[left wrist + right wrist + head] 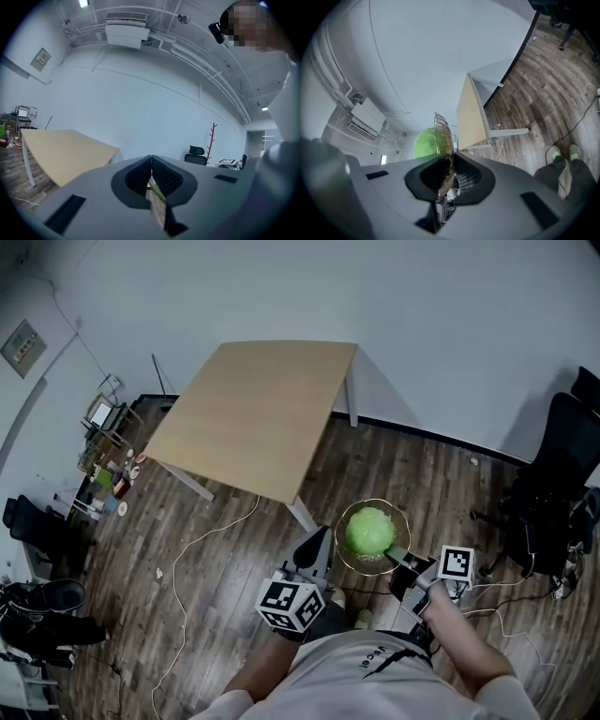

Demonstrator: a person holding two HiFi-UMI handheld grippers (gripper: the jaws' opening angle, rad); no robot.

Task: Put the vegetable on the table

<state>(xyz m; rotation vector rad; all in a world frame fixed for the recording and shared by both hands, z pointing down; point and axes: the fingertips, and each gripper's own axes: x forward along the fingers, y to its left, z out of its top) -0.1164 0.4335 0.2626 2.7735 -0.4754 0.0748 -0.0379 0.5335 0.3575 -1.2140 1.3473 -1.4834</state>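
A round green vegetable (368,531) lies in a clear glass bowl (400,521) that hangs over the wooden floor, a little in front of the light wood table (253,413). My right gripper (395,555) is shut on the bowl's near rim. In the right gripper view the bowl's rim (443,133) stands edge-on between the pads of my right gripper (449,158), the vegetable (423,143) is behind it and the table (469,117) beyond. My left gripper (322,534) hovers just left of the bowl. In its own view the left gripper (151,158) is shut with nothing held.
Black office chairs (555,484) stand at the right by the wall. A white cable (192,563) trails over the floor. Clutter and small items (105,474) sit at the left, with a dark chair (37,529) nearby. A coat rack (212,139) is far off.
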